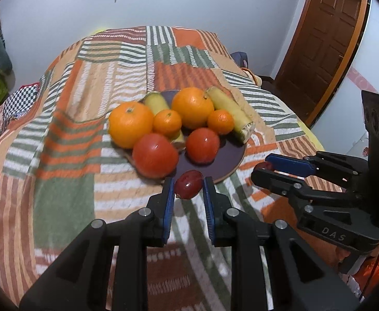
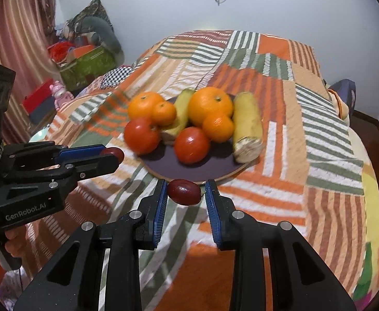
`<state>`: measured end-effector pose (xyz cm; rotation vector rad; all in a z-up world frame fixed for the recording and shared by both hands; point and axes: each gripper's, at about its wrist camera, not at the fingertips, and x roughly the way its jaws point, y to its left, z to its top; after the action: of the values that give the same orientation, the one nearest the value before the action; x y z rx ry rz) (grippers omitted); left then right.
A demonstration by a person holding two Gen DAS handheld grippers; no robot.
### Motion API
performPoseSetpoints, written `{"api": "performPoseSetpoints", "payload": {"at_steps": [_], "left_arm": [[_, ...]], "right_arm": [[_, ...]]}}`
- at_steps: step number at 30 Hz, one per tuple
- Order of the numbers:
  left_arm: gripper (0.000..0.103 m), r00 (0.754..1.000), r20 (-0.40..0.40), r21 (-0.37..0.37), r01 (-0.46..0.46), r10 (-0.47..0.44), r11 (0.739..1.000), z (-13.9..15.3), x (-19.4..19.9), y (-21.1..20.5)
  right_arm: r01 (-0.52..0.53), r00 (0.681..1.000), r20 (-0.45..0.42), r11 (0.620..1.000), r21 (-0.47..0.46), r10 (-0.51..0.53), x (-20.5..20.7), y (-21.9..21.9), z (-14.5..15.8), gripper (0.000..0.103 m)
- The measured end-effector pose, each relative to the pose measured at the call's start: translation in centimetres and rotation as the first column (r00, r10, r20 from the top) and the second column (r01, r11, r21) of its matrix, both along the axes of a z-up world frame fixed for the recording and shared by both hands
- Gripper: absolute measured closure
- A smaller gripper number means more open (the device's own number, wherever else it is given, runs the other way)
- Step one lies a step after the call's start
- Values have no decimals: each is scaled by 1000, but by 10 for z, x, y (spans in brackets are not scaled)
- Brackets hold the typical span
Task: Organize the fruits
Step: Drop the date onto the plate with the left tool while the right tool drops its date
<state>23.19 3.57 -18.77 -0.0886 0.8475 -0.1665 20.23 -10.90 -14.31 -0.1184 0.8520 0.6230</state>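
Note:
A dark round plate (image 1: 225, 163) (image 2: 215, 167) on the striped cloth holds two oranges (image 1: 130, 124), two mandarins (image 1: 167, 122), two tomatoes (image 1: 155, 155) and two pale yellow fruit pieces (image 1: 231, 112). My left gripper (image 1: 188, 188) is shut on a small dark red fruit (image 1: 188, 187) just short of the plate's near rim; it also shows in the right wrist view (image 2: 112, 156). My right gripper (image 2: 185, 193) is shut on another small dark red fruit (image 2: 184, 191) at the plate's near rim; it also shows in the left wrist view (image 1: 263, 172).
The striped patchwork cloth (image 1: 59, 155) covers the whole round table. A brown door (image 1: 321, 41) stands at the right. Boxes and clutter (image 2: 85, 62) sit on the floor at the left. A dark chair (image 2: 345, 93) stands beyond the table's far right edge.

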Motion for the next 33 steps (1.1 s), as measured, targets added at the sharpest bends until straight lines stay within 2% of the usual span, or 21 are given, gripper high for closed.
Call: {"api": "performPoseSetpoints", "payload": {"at_steps": [15, 21, 29, 33], "left_arm": [[81, 998, -57, 18, 42, -41, 999, -26, 38, -18], [81, 997, -63, 40, 45, -42, 998, -30, 45, -21], [81, 997, -67, 27, 50, -48, 998, -28, 41, -17], [80, 997, -72, 27, 41, -39, 999, -26, 38, -15]], "right_arm": [[-10, 1000, -11, 1000, -20, 10, 33, 2, -17, 75], [-12, 999, -30, 999, -30, 11, 36, 6, -25, 75], [-21, 998, -54, 999, -39, 19, 45, 10, -29, 75], [-19, 999, -44, 999, -41, 17, 42, 10, -26, 62]]}}
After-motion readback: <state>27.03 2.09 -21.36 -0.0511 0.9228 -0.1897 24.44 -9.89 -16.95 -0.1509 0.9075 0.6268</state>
